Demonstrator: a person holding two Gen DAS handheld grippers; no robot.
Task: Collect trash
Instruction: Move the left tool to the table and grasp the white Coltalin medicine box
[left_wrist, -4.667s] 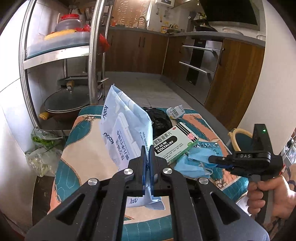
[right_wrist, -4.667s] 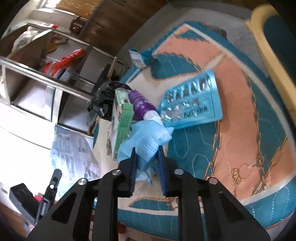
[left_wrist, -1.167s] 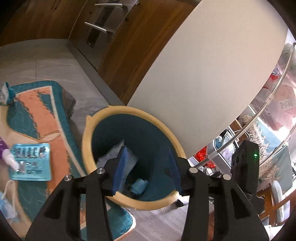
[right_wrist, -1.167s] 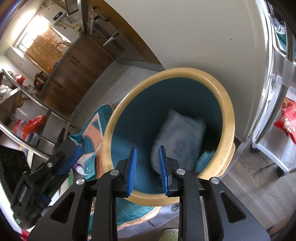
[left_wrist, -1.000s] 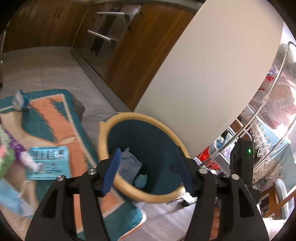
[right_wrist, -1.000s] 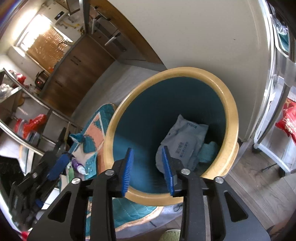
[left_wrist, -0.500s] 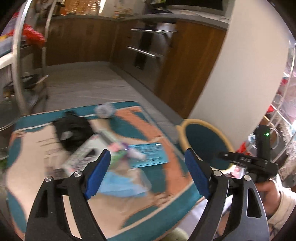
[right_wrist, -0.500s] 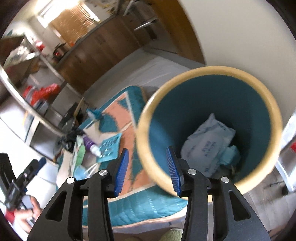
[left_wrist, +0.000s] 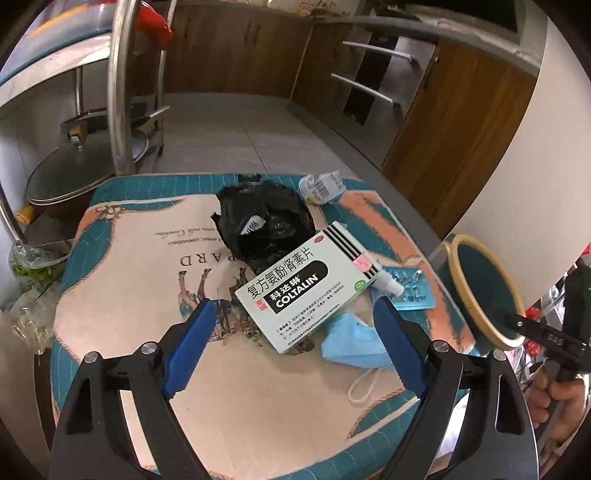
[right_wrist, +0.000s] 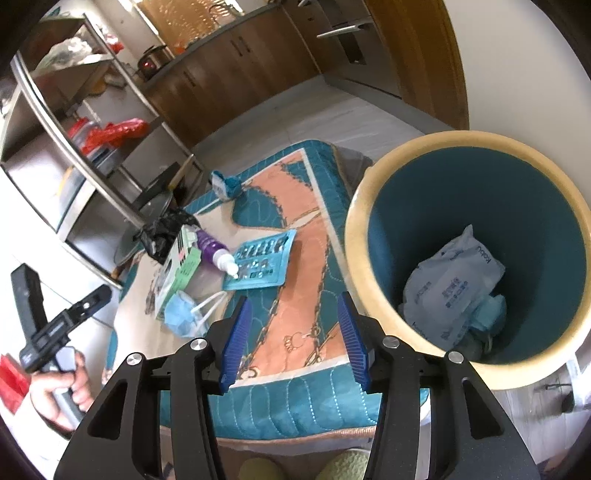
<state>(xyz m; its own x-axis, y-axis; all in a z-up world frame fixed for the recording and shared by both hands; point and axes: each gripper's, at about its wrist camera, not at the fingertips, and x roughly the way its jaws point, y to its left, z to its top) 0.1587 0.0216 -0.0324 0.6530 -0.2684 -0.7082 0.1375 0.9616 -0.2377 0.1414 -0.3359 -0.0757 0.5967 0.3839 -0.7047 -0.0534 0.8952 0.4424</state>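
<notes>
On the patterned mat (left_wrist: 122, 280) lie a green-and-white medicine box (left_wrist: 308, 286), a black plastic bag (left_wrist: 264, 223), a blue face mask (left_wrist: 351, 347), a blue blister pack (left_wrist: 410, 291) and a crumpled wrapper (left_wrist: 322, 186). My left gripper (left_wrist: 291, 345) hovers over the mat, jaws still opening, nothing between them. My right gripper (right_wrist: 293, 338) hangs beside the teal bin (right_wrist: 373, 206), jaws opening and empty. Inside the bin lie a white wipes pack (right_wrist: 448, 288) and a blue mask (right_wrist: 489, 314). A purple bottle (right_wrist: 214, 247) rests against the blister pack (right_wrist: 262, 264).
A steel rack (left_wrist: 120, 85) with a lidded pan (left_wrist: 70, 173) stands left of the mat. Wooden cabinets (left_wrist: 236, 48) line the far side of the tiled floor. A white wall (left_wrist: 517, 155) rises behind the bin. Green slippers (right_wrist: 303, 467) show at the mat's near edge.
Both grippers swung away from the bin toward the mat. The left gripper's jaws widened and now frame the medicine box. The right jaws spread too; the wipes pack and mask stay in the bin.
</notes>
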